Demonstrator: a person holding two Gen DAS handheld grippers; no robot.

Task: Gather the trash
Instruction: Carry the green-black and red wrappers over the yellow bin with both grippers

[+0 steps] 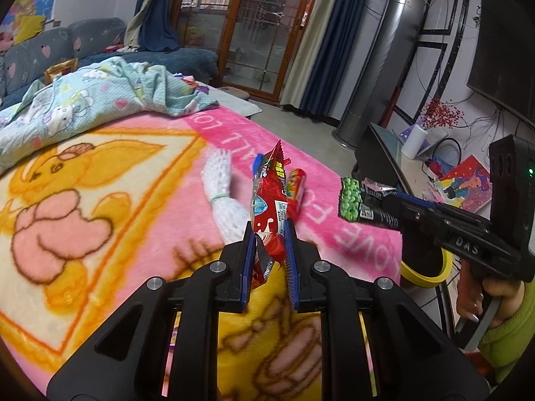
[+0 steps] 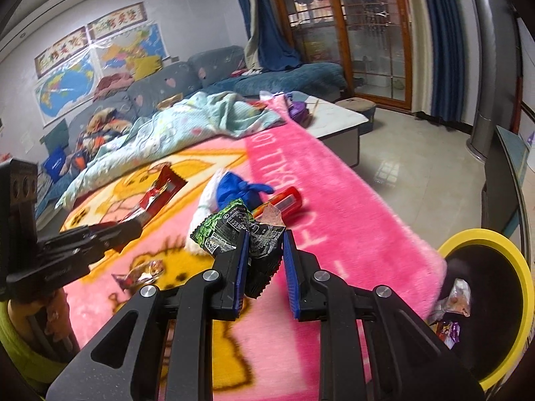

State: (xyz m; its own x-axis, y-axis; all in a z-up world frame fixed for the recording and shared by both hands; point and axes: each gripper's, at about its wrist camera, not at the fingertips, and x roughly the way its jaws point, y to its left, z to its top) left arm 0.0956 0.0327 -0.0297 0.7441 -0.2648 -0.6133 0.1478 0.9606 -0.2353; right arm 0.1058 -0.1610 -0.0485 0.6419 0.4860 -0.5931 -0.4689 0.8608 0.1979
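My left gripper (image 1: 269,230) is shut on a red snack wrapper (image 1: 271,193) and holds it upright above the pink cartoon blanket (image 1: 100,183). To its right, my right gripper (image 1: 376,198) is shut on a crumpled black-and-green wrapper (image 1: 351,197). In the right wrist view that wrapper (image 2: 234,230) sits between the blue pads of the right gripper (image 2: 266,237). The left gripper (image 2: 135,225) carries the red wrapper (image 2: 160,193) at the left. A yellow-rimmed black bin (image 2: 481,235) stands at the blanket's right edge with wrappers (image 2: 458,297) inside.
On the blanket lie a red tube (image 2: 287,200), a blue glove (image 2: 240,187), a white glove (image 1: 224,193) and a small shiny wrapper (image 2: 143,272). A light-blue quilt (image 1: 100,100) is bunched at the far side. A low TV stand (image 1: 384,153) borders the bin (image 1: 421,279).
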